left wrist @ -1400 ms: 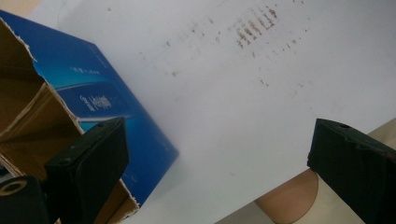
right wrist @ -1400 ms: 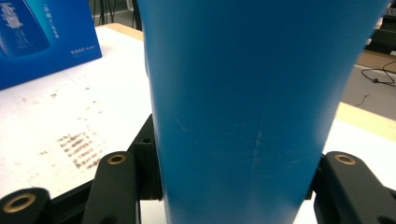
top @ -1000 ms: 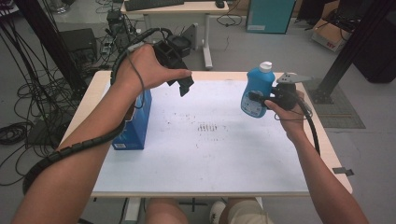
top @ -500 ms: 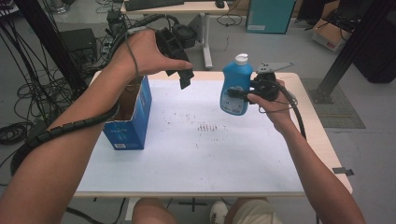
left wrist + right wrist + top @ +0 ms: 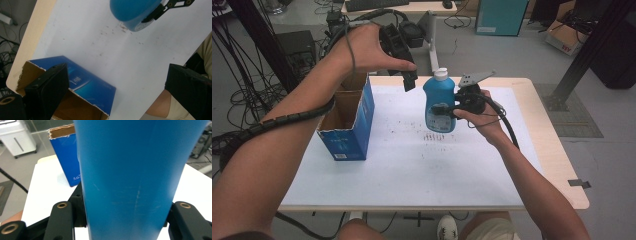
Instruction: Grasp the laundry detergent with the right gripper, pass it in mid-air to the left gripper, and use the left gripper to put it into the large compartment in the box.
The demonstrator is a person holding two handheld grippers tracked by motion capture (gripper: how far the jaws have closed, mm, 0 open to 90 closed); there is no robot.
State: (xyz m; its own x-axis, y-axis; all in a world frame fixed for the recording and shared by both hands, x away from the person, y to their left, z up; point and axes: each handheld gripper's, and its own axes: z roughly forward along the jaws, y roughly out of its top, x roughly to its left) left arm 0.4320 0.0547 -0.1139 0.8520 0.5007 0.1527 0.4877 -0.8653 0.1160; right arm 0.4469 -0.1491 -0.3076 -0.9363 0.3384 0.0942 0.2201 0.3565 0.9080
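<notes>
Right gripper (image 5: 443,109) clamped on the blue bottle (image 5: 439,102), jaws pressing its body from both sides; bottle upright with white cap on top, held clear of the table (image 5: 422,170). In the right gripper view the bottle (image 5: 130,177) stands directly between the jaws, with the blue cardboard box (image 5: 65,157) beyond it to the left.

Left gripper (image 5: 409,80) held above the table, jaws apart, nothing between them. The open box (image 5: 348,117) stands below and beside it; the bottle is just off its tip.
</notes>
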